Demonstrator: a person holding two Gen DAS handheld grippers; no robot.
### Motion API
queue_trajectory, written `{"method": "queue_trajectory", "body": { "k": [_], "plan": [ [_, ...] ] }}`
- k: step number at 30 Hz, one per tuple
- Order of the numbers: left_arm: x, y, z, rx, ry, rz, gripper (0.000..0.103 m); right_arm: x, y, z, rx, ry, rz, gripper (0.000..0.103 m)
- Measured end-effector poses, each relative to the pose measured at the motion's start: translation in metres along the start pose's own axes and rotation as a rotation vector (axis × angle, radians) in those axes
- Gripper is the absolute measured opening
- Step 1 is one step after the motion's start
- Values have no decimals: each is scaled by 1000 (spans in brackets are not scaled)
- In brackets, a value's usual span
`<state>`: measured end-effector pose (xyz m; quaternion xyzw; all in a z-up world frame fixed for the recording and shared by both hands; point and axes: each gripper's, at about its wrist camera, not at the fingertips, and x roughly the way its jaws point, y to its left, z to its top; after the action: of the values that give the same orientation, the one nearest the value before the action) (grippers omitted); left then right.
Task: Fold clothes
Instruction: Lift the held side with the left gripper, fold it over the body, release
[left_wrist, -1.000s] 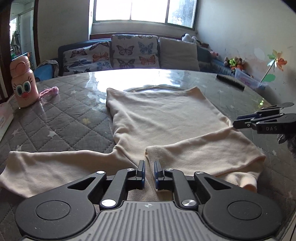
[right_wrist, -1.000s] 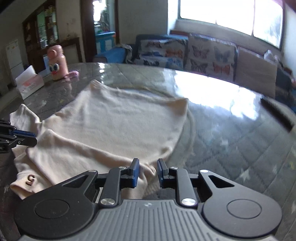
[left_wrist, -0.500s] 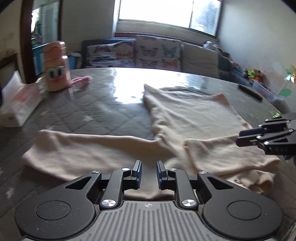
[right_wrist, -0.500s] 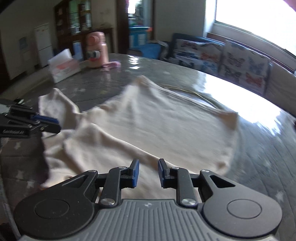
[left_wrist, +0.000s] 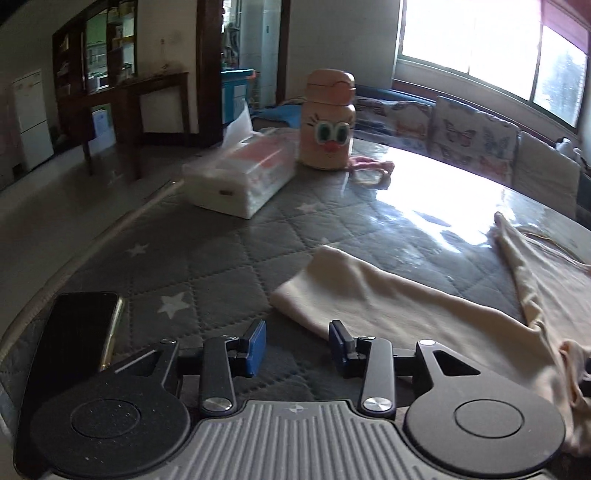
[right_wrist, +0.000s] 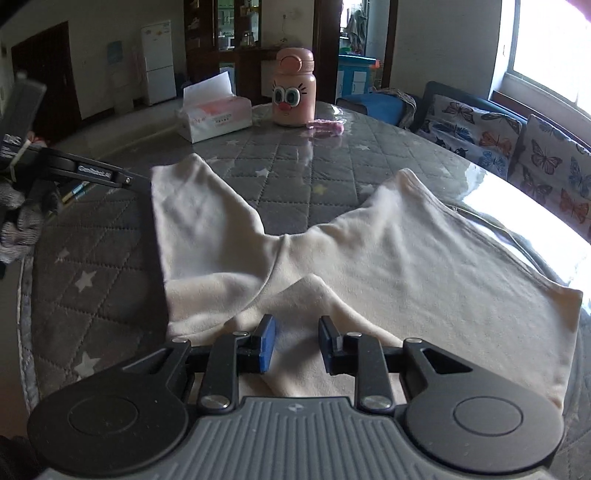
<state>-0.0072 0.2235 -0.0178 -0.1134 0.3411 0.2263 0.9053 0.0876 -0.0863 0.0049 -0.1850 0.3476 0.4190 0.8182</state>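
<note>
left gripper (left_wrist: 295, 341) swung to the sleeve (left_wrist: 332, 291) end, both grippers' jaws now wide, empty. top (right_wrist: 388, 258) soft, limp; grab the cuff.

White lettering runs along the arm of the left hand-held gripper (right_wrist: 142, 181) in the right wrist view; it is too blurred to read with certainty. Small print on the tissue box (right_wrist: 214, 116) is illegible.

Both grippers alike — left gripper (left_wrist: 296, 345) and right gripper (right_wrist: 294, 345): matte black linkage arms w/ silver screws, blue finger pads, ribbed grey body w/ small round logo. A knit grey glove (right_wrist: 17, 229) covers the left hand — white lettering on that gripper's arm.
</note>
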Motion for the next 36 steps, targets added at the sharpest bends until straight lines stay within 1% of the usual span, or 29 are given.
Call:
{"method": "queue_trajectory", "body": {
  "k": [3,4,7,8,9,10,12,18,22,27,31,36],
  "plan": [
    [7,2,5,-22,-6,14,40,-7,-2,0,6,-1,-4,27],
    [9,3,7,-32,-3,12,38,-9,-2,-1,7,-3,-7,27],
    [18,4,10,-64,12,-4,37,-16,-4,-3,21,-11,-12,27],
    [14,1,12,-62,2,-15,34,-18,-5,-3,27,-14,-16,27],
    [11,-2,14,-61,-8,-27,21,-20,-6,-4,33,-17,-19,27],
    [7,-5,15,-59,-18,-38,11,-22,-7,-5,38,-20,-22,27],
    [0,-12,18,-56,-38,-60,6,-27,-10,-7,54,-29,-29,27],
    [-22,-30,28,-47,-99,-128,5,-45,-20,-17,101,-49,-57,27],
    [-55,-69,33,24,-154,-266,5,-56,-29,-25,136,-59,-82,27],
    [-89,-118,36,103,-191,-444,5,-72,-45,-38,197,-80,-113,27],
    [-108,-162,33,184,-205,-585,5,-83,-55,-49,232,-87,-135,27],
    [-107,-209,18,282,-152,-714,5,-95,-68,-63,277,-95,-162,27]
  ]
}}
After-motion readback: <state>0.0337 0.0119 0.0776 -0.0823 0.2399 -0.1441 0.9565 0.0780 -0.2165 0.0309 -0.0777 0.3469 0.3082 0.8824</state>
